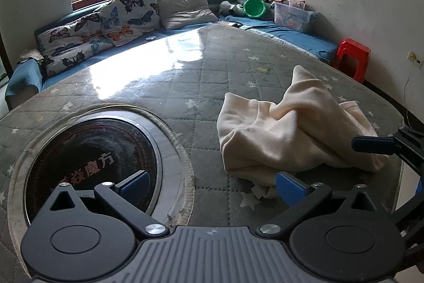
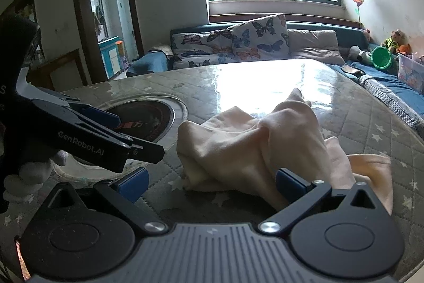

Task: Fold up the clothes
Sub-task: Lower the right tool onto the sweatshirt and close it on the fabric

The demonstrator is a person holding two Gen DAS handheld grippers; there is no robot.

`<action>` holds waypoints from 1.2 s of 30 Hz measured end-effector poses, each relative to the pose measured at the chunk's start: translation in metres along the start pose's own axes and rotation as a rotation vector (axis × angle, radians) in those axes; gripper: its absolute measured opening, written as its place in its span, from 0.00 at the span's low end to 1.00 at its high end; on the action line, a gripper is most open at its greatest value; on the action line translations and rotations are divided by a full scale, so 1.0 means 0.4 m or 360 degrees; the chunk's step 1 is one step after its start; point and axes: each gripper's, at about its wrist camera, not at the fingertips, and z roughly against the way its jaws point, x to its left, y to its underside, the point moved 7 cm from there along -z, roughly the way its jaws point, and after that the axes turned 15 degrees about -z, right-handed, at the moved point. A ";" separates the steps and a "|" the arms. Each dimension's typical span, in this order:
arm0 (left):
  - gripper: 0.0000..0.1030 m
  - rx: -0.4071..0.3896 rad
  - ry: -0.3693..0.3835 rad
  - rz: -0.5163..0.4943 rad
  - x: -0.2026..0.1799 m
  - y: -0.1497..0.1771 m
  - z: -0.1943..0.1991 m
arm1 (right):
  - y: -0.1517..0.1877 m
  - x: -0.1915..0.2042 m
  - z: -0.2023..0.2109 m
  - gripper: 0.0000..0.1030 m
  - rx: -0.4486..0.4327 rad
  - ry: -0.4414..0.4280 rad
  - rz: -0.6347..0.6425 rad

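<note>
A crumpled cream garment (image 1: pixel 288 134) lies bunched on the quilted grey table top (image 1: pixel 201 70), toward its right side. My left gripper (image 1: pixel 212 184) hovers open just in front of the cloth's near left corner, nothing between its blue pads. In the right wrist view the same garment (image 2: pixel 254 145) fills the middle, and my right gripper (image 2: pixel 212 183) stands open low over its near edge, the right fingertip (image 2: pixel 290 183) against the cloth. The left gripper's body (image 2: pixel 87 134) shows at the left of that view, and the right gripper's fingers (image 1: pixel 371 145) show at the far right of the left wrist view.
A round black cooker plate (image 1: pixel 90 158) is set into the table at the left. Behind stand a blue sofa with butterfly cushions (image 1: pixel 124 15), soft toys, a green bucket (image 1: pixel 255 7), a plastic box (image 1: pixel 294 15) and a red stool (image 1: pixel 352 57). The table edge runs close on the right.
</note>
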 end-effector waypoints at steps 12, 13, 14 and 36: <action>0.99 0.0007 0.0004 -0.0021 -0.007 -0.031 -0.031 | -0.026 -0.035 -0.010 0.99 -0.0025 0.0078 -0.0011; 0.98 0.0008 0.0006 -0.0023 -0.008 -0.033 -0.034 | -0.029 -0.039 -0.011 0.99 -0.0027 0.0084 -0.0012; 0.97 0.0008 0.0008 -0.0029 -0.009 -0.035 -0.037 | -0.032 -0.042 -0.012 0.98 -0.0031 0.0089 -0.0012; 0.84 0.0060 0.0052 0.0066 0.026 -0.100 -0.155 | -0.112 -0.176 -0.070 0.73 -0.0075 0.0245 -0.0173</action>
